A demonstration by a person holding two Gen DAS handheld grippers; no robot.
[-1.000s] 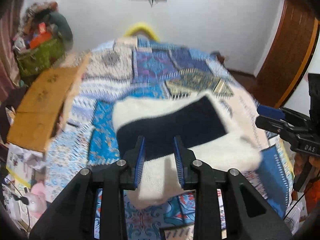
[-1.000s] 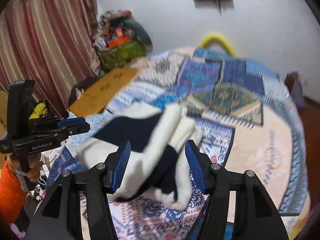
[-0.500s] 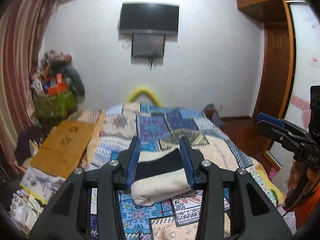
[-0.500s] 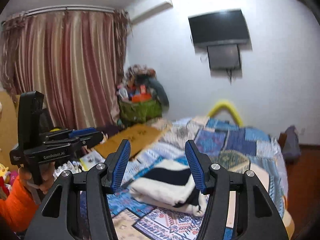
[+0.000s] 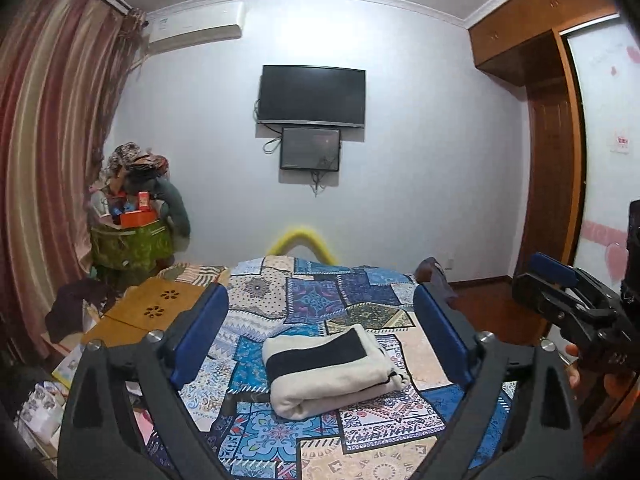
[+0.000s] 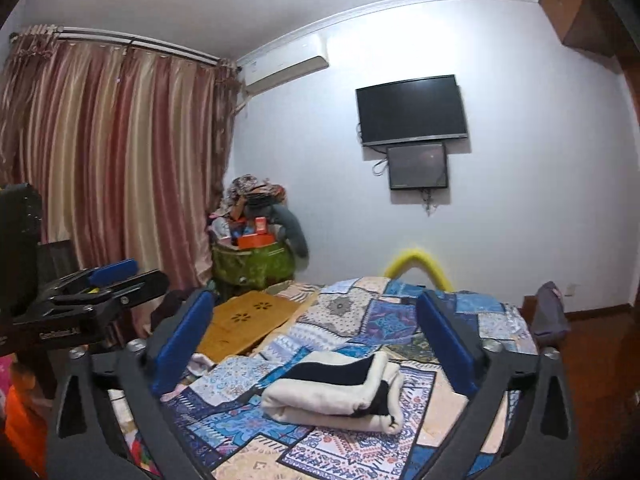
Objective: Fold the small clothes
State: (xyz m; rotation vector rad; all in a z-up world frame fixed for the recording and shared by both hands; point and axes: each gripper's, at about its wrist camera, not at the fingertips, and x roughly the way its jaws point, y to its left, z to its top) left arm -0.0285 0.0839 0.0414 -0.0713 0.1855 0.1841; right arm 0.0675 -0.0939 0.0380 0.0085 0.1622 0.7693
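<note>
A folded cream garment with a black band (image 5: 332,372) lies on the patchwork bedspread (image 5: 340,300). It also shows in the right wrist view (image 6: 336,392). My left gripper (image 5: 320,340) is open wide and empty, held back from and above the garment. My right gripper (image 6: 316,344) is also open wide and empty, held back from the garment. Each gripper shows at the edge of the other's view: the right one (image 5: 568,304) and the left one (image 6: 100,292).
A wooden board (image 5: 152,312) lies at the bed's left side. A green basket piled with things (image 5: 132,244) stands by the striped curtain (image 6: 112,168). A TV (image 5: 312,96) hangs on the far wall. A wooden wardrobe (image 5: 548,184) stands at the right.
Both grippers have pulled back and up from the folded garment and opened wider. The garment stays folded on the bed.
</note>
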